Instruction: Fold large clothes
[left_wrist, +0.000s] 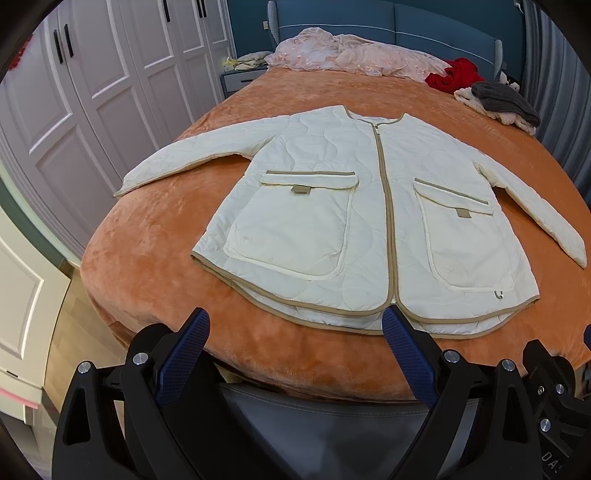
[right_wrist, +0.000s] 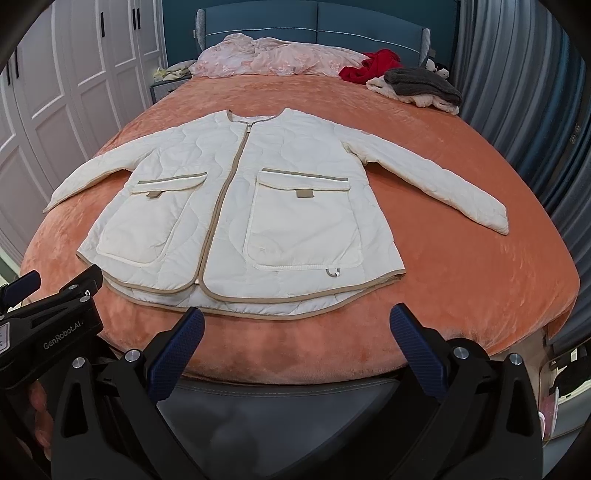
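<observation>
A cream quilted jacket (left_wrist: 332, 192) with tan trim lies flat, front up and zipped, on an orange bedspread (left_wrist: 147, 236). Both sleeves spread out to the sides. It also shows in the right wrist view (right_wrist: 236, 206). My left gripper (left_wrist: 295, 325) is open and empty, held just short of the jacket's hem at the bed's near edge. My right gripper (right_wrist: 295, 321) is open and empty, also just short of the hem. The left gripper's body (right_wrist: 55, 317) shows at the left of the right wrist view.
A pink quilt (left_wrist: 340, 51) lies bunched at the headboard. Red, grey and cream clothes (left_wrist: 491, 96) are piled at the far right. White wardrobe doors (left_wrist: 92, 92) stand at the left, grey curtains (right_wrist: 517, 92) at the right. A grey bed frame edge (left_wrist: 314, 413) runs below the grippers.
</observation>
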